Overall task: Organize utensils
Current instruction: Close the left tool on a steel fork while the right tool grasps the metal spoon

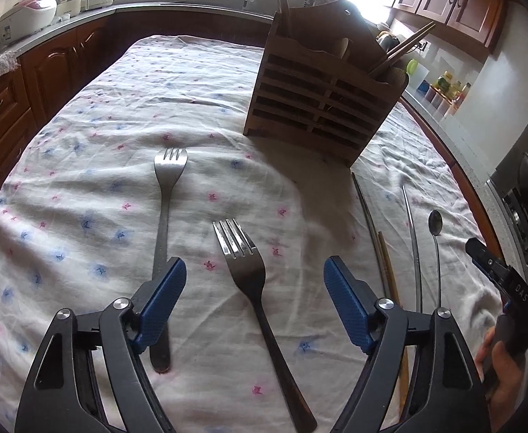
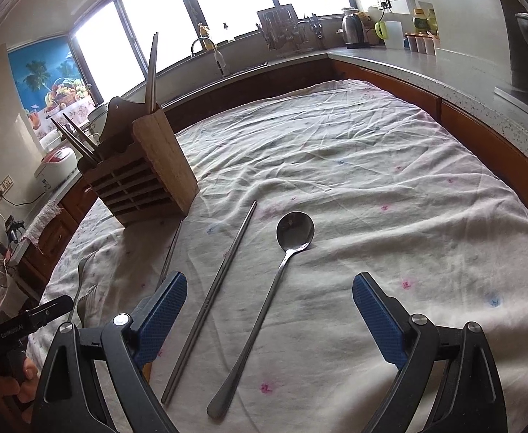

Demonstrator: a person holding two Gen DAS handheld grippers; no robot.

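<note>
Steel utensils lie loose on the floral cloth (image 1: 83,115). The left gripper (image 1: 254,290) stands open astride the dark fork (image 1: 253,288), the right gripper (image 2: 269,310) open over the spoon (image 2: 264,306). Pick-up stage; next, probably close, lift, carry to the wooden holder (image 1: 321,101).

Two forks (image 1: 168,213) (image 1: 249,270) and one spoon (image 2: 282,270) are lying on the cloth. Three loose chopsticks (two metal (image 2: 224,281) (image 2: 171,252), one wooden (image 1: 390,274)) are lying beside them. One wooden utensil holder (image 1: 321,97) is standing behind.
</note>
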